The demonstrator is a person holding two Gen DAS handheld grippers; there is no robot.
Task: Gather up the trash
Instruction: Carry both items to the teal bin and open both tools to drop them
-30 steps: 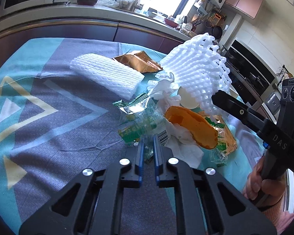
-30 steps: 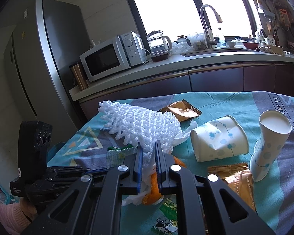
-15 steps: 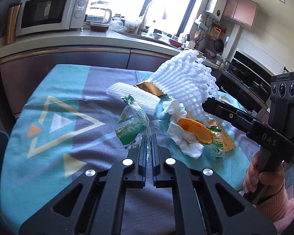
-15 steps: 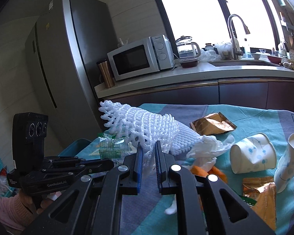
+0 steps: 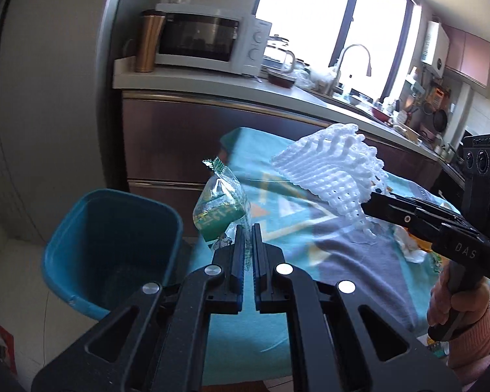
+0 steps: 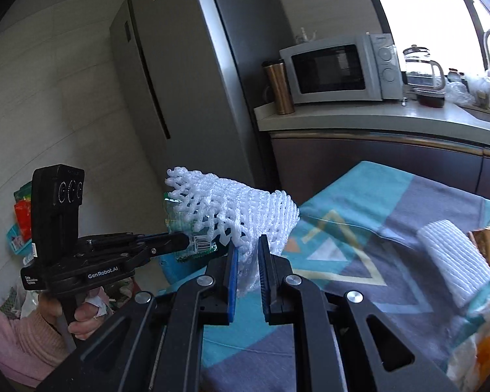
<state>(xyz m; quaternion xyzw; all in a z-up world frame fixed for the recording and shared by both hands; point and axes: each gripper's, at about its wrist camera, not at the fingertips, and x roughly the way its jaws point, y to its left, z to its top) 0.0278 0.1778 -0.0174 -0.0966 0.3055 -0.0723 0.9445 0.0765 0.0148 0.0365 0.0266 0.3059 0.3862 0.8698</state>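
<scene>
My left gripper (image 5: pixel 248 233) is shut on a clear and green plastic wrapper (image 5: pixel 219 210), held up in the air just right of a blue bin (image 5: pixel 114 248) that stands on the floor past the table's left end. My right gripper (image 6: pixel 247 248) is shut on a white foam fruit net (image 6: pixel 241 209), which sticks out ahead of it over the table's left edge. In the left wrist view the foam net (image 5: pixel 331 171) hangs from the right gripper's fingers (image 5: pixel 385 207). The right wrist view shows the left gripper's fingers (image 6: pixel 166 243) holding the wrapper (image 6: pixel 196 245) behind the net.
On the teal and grey tablecloth (image 6: pixel 385 228) lie a second foam net (image 6: pixel 450 261), a gold wrapper (image 6: pixel 488 245), crumpled tissue and orange peel (image 6: pixel 483 352). Beyond are a counter with a microwave (image 6: pixel 339 68), a metal tumbler (image 6: pixel 277 86) and a fridge (image 6: pixel 179 65).
Both grippers lifted their loads off the table and swung left. The wrapper now hangs beside the blue bin, which has come into view; the net has moved to the table's left edge.
</scene>
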